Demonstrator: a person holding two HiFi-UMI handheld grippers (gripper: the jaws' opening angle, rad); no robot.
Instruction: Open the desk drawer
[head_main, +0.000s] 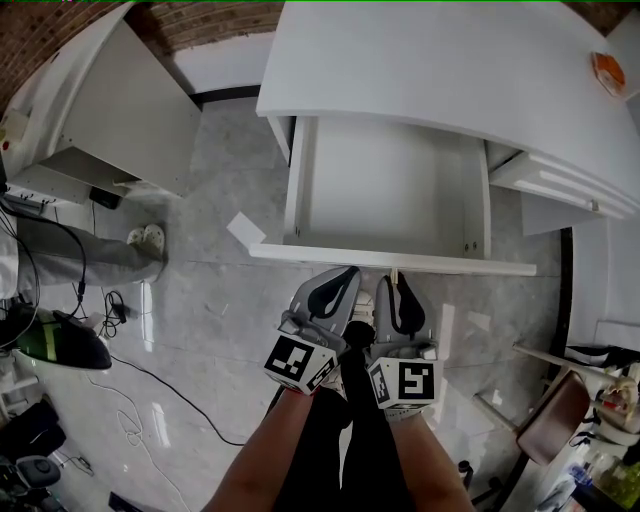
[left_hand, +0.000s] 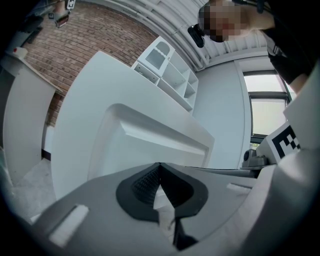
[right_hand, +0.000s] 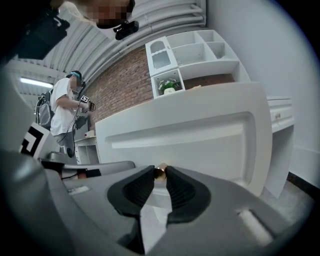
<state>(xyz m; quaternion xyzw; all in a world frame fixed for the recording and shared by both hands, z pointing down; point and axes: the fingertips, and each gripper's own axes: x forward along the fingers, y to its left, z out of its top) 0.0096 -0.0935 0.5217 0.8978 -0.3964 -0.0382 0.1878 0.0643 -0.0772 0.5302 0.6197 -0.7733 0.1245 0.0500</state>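
The drawer (head_main: 297, 180) stands pulled well out from under the front edge of the white surface (head_main: 450, 70), open to the head view. The part of its inside that shows is plain white. Its back part is hidden beneath the surface.

Both grippers sit side by side at the middle of the drawer's front panel, on the side nearest the person. The right gripper (head_main: 396, 279) has its fingers (right_hand: 186, 190) clamped on a small brass knob (right_hand: 160, 172). In the right gripper view only the knob's rounded end shows above the dark pads. In the head view it is too small to make out.

The left gripper (head_main: 349, 272) is clenched, its fingers (left_hand: 142, 182) meeting tip to tip. Its own view shows only a white sliver through the gap lower down, and what that sliver belongs to is unclear. Whether its tips touch the panel cannot be told from either view.

At the surface's far right corner an orange thing (head_main: 608, 72) is too small to identify. Stacked white panels (head_main: 560, 185) under the right edge are hard to read.

Below the grippers, the person's forearms and dark trouser legs cover most of a pair of pale shoes (head_main: 364, 312) on the grey floor (head_main: 220, 330).

In the right gripper view, a shelf unit (right_hand: 192, 52) rises behind the surface. At the left, a second person (right_hand: 64, 112) in a white top is partly cut off by the gripper's body.
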